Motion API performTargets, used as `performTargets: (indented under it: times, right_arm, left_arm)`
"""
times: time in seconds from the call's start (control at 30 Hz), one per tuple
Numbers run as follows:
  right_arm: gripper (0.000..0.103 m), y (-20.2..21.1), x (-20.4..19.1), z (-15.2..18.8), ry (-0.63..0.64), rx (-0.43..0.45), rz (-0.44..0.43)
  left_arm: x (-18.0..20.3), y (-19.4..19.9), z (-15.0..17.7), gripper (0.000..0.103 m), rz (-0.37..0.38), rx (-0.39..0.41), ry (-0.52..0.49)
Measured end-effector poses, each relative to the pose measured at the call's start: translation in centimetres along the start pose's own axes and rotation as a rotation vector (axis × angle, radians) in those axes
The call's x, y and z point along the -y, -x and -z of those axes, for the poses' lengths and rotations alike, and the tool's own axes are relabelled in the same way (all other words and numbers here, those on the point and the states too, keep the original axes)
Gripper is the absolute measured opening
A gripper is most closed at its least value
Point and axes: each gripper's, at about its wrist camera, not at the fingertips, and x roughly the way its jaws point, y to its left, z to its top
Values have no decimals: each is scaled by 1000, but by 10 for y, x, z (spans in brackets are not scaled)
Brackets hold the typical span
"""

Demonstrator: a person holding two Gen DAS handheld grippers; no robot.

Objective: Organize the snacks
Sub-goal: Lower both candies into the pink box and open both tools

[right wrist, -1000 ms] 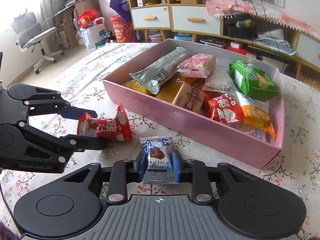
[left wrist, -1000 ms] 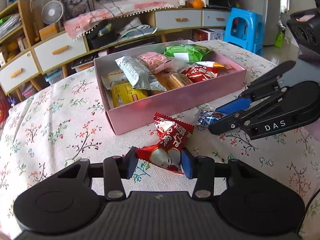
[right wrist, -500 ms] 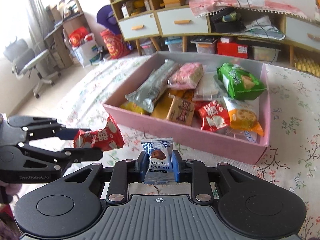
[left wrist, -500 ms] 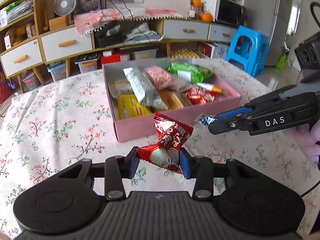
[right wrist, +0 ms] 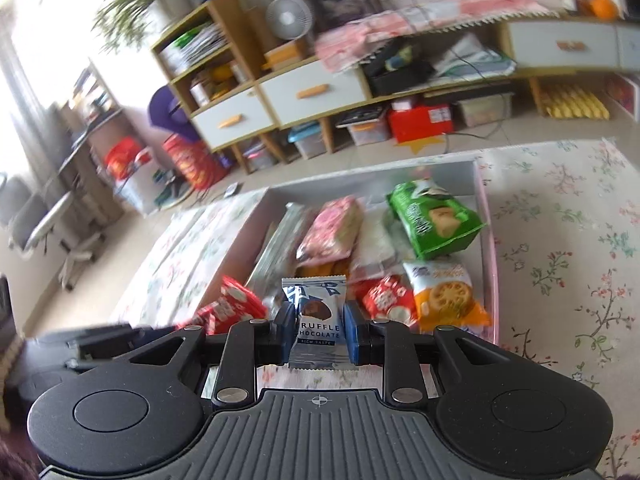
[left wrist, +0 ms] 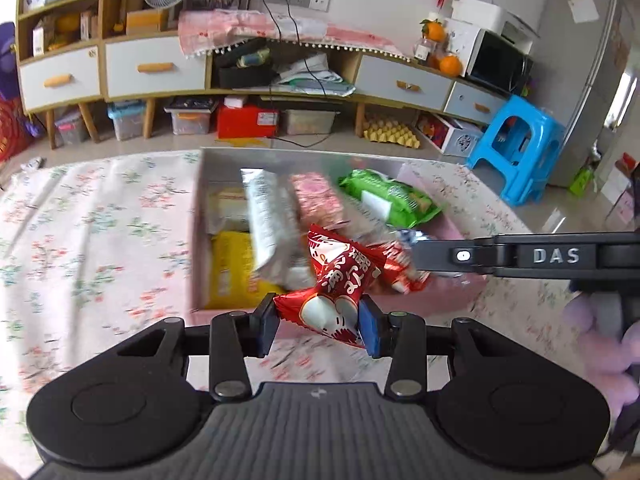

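Floral table (left wrist: 80, 240): box (left wrist: 198, 216) mid-frame mostly filled. Red candy (left wrist: 332, 288) clamped by left gripper (left wrist: 318, 326), chocolate (right wrist: 316, 312) by right gripper (right wrist: 316, 330); both not yet dropped in.

box: pink cardboard box (left wrist: 448, 300) ahead of left gripper's fingers (left wrist: 267, 323), on floral tablecloth (left wrist: 88, 240) | in box: green biscuit packet (right wrist: 434, 222) at far side; orange biscuit packet (right wrist: 446, 296) nearer right gripper's fingers (right wrist: 285, 330)

Wooden sideboard (left wrist: 248, 80), seemingly tiled floor (right wrist: 360, 160)
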Motion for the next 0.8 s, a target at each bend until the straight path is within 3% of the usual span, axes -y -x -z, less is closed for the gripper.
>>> performTargets:
  times: [0.3,0.8]
  right_arm:
    - [24,-20,18,-6,-111,-21,22]
    - [24,-33,30,-7,-212,-30,8]
  left_arm:
    - [-10,-16,-3,38,9,-21,84]
    - [-27,-21,-6,38,-73,-2,155]
